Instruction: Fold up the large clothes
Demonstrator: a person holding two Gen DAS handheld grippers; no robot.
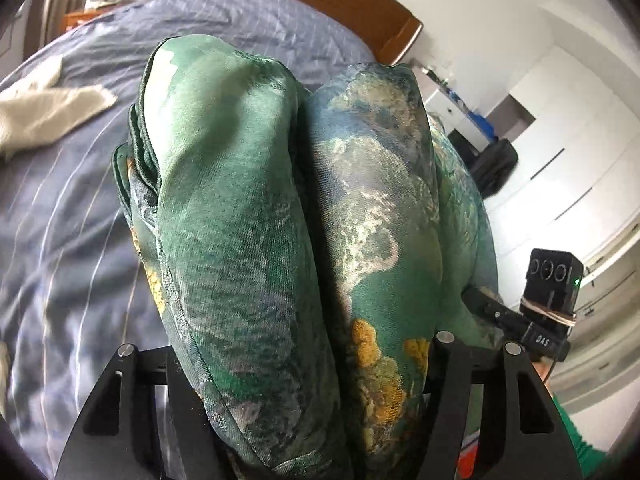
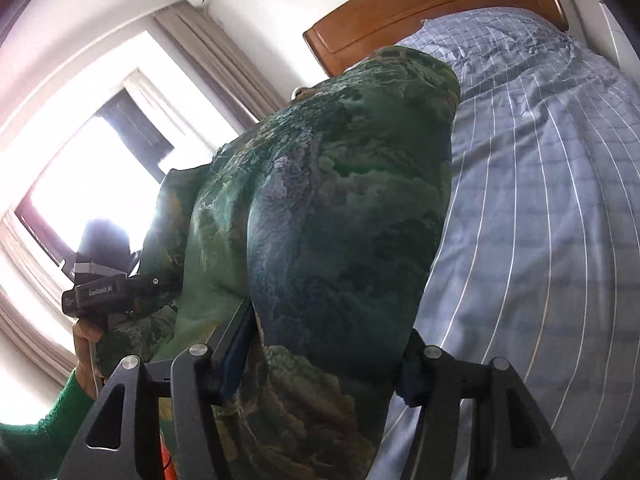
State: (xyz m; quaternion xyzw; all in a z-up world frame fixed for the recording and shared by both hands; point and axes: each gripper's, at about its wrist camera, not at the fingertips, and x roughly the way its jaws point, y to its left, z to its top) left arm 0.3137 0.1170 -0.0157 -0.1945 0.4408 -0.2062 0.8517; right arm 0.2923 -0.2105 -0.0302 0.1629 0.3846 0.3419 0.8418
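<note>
A large green satin garment with blue and yellow print is bunched between both grippers and held above the bed. In the left wrist view it drapes over my left gripper and hides the fingertips; the jaws stand closed on the cloth. In the right wrist view the same garment fills my right gripper, whose fingers clamp a thick fold. The right gripper's body shows at the right of the left view, and the left gripper's body at the left of the right view.
A bed with a blue checked sheet lies below, also in the right wrist view. A white cloth lies on the bed at left. A wooden headboard stands beyond. White wardrobes stand at right, a window at left.
</note>
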